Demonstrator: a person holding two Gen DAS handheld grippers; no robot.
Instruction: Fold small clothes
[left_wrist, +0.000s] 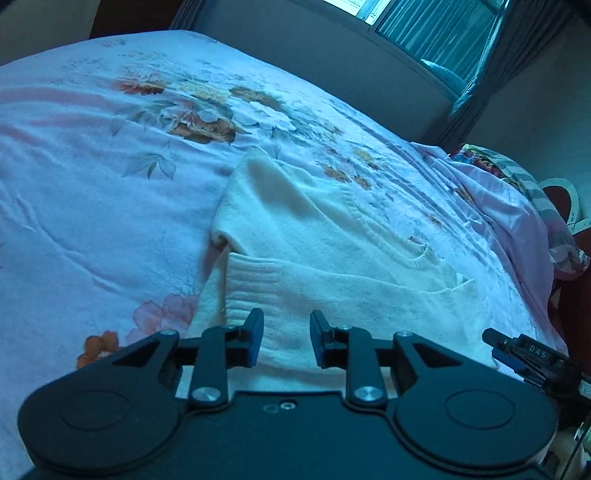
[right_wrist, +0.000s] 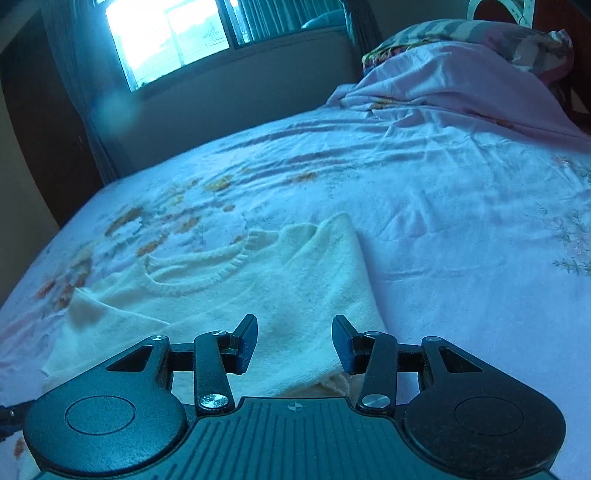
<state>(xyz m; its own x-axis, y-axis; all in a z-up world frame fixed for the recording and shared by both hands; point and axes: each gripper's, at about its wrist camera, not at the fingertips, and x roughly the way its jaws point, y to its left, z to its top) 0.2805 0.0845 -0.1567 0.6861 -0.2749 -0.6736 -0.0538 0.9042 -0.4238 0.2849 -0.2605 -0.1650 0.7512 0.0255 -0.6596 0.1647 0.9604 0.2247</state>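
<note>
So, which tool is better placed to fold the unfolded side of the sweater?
Probably right: the right tool hangs open over the cream knitted sweater's flat edge; the left tool faces the folded sleeve.

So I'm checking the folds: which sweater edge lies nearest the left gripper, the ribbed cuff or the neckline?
The ribbed cuff: it lies just beyond the open left gripper, on the folded-over sleeve. The neckline sits farther up the white sweater.
</note>
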